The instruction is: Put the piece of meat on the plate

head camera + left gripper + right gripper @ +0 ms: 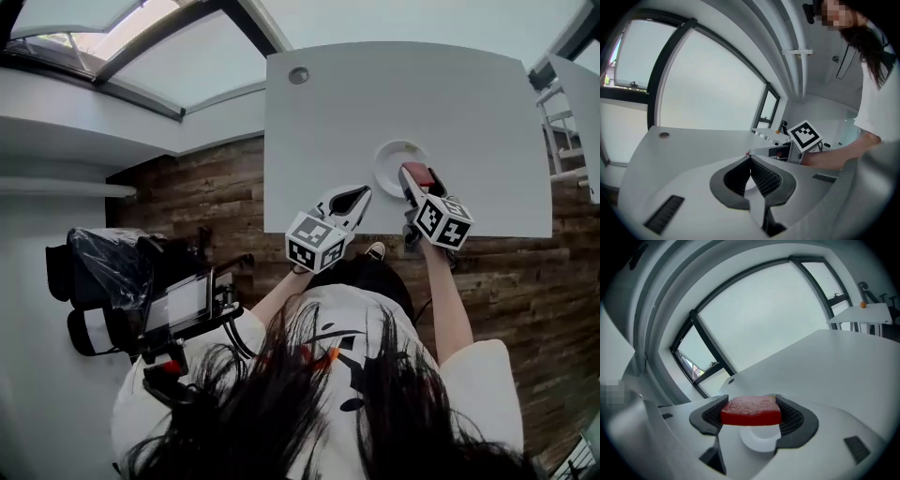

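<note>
The red piece of meat [751, 410] is clamped flat between the jaws of my right gripper [752, 414], which is shut on it. In the head view the meat [416, 173] hangs over the near edge of the small white plate [390, 159] on the white table [403, 94]. A part of the plate [758, 438] shows just below the meat in the right gripper view. My left gripper [352, 199] is shut with nothing in it, its tips a little left of the plate. Its pads [764, 176] meet at the tip in the left gripper view.
A round grommet [298, 75] sits at the table's far left corner. A second white table [574, 103] with a rack stands to the right. Dark camera gear on a stand [141, 291] is by the person's left side over the wooden floor.
</note>
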Available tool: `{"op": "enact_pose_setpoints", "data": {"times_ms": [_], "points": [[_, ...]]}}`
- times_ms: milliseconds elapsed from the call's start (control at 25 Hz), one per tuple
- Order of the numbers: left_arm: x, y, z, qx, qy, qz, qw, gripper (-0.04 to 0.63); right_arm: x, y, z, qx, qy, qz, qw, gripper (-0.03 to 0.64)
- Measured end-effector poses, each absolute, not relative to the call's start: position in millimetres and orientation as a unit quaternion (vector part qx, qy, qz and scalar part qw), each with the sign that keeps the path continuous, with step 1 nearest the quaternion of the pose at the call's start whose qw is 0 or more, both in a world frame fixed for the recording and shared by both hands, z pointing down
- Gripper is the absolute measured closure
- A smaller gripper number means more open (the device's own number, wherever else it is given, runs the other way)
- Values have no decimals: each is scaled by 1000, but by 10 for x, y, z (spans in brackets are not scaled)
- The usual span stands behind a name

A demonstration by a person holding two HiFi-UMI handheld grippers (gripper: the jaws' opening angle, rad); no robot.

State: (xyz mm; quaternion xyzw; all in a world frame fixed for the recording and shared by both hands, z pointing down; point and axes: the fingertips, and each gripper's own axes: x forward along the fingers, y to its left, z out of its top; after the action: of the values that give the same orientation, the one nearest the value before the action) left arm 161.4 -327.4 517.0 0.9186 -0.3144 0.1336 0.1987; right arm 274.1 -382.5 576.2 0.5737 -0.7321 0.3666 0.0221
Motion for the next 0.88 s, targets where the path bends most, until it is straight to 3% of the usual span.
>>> {"op": "enact_pose_setpoints", "data": {"times_ms": [280,880], "points": [[1544,-3261,5249,917,-308,151,204,591,2455,-4027,6128,558,-741,357,113,298],[1461,-3518,5330,916,-304,160,206,591,2207,-4114,6475,546,-736,345,203,298]]}}
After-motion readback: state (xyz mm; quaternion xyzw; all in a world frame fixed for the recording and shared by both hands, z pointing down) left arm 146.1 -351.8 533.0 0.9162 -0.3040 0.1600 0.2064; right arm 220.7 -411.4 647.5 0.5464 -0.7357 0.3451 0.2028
